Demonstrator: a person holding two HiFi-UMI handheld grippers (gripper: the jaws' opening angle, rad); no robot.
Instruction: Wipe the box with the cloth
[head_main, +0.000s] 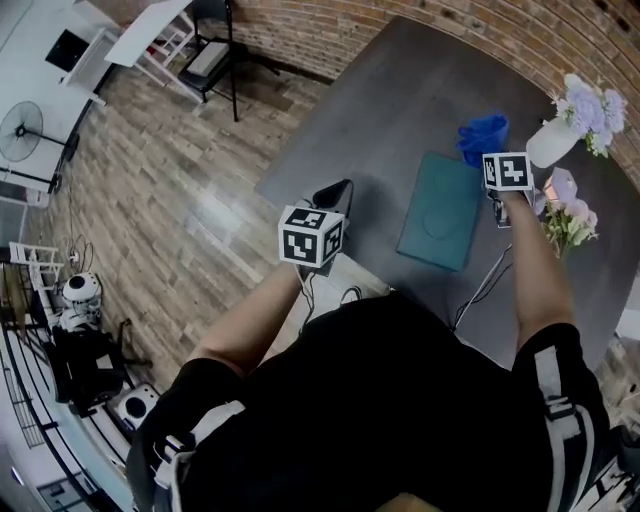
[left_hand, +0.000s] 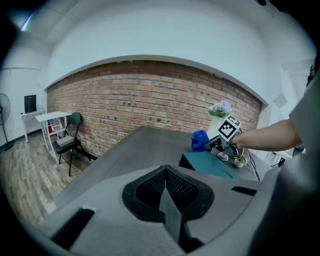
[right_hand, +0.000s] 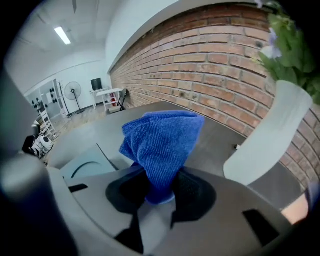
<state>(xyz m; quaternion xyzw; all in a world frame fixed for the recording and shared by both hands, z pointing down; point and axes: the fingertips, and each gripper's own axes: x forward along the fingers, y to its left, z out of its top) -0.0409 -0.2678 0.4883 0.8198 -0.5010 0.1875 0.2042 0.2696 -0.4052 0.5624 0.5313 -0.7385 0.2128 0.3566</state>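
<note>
A flat teal box (head_main: 441, 223) lies on the dark grey table (head_main: 400, 110); it also shows in the left gripper view (left_hand: 210, 163) and low at the left of the right gripper view (right_hand: 85, 167). My right gripper (right_hand: 159, 192) is shut on a bunched blue cloth (right_hand: 160, 142), held just past the box's far right corner (head_main: 483, 138). My left gripper (left_hand: 166, 189) is shut with nothing in it. It hovers at the table's near left edge (head_main: 333, 200), well left of the box.
A white vase of lilac flowers (head_main: 560, 135) stands close to the right of the cloth, with more flowers (head_main: 568, 222) beside the box. A cable (head_main: 485, 285) runs off the table's near edge. A brick wall (head_main: 400, 25) backs the table; a chair (head_main: 205, 60) and white desk stand far left.
</note>
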